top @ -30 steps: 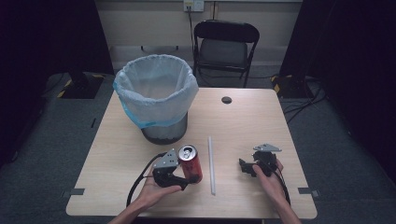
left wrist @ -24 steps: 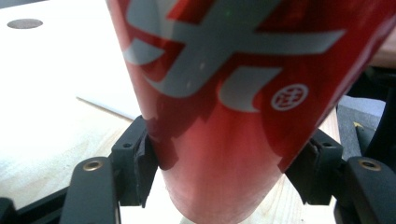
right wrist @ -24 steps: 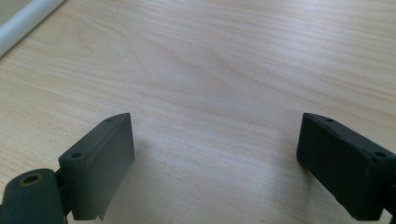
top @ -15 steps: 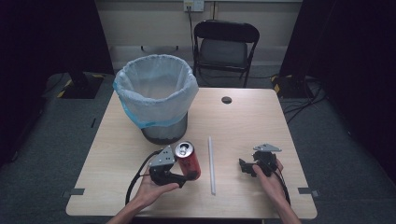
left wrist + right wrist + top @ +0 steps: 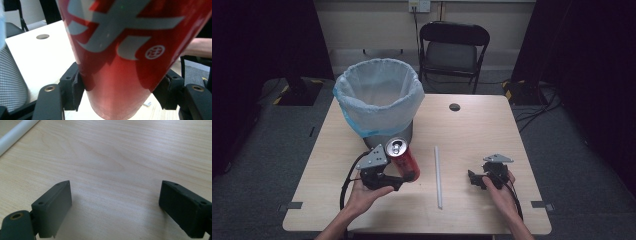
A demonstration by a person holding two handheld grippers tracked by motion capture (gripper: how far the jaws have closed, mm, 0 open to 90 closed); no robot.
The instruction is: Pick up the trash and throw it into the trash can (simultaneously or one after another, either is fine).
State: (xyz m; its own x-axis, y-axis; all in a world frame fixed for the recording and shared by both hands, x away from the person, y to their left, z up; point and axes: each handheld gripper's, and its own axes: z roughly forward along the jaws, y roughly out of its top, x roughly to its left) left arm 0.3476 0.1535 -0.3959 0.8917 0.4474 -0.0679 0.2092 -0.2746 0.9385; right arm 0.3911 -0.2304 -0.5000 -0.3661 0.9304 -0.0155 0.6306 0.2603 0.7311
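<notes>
Two jaws of left gripper clamp red soda can low on its body, tilted for dumping | lined waste bin just beyond it | right gripper spread, idle over table | white straw between grippers

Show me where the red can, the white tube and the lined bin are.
red can (image 5: 404, 159), high view, on its red side.
white tube (image 5: 438, 176), high view, at mid-length.
lined bin (image 5: 377, 111), high view, on the liner's front fold.
</notes>
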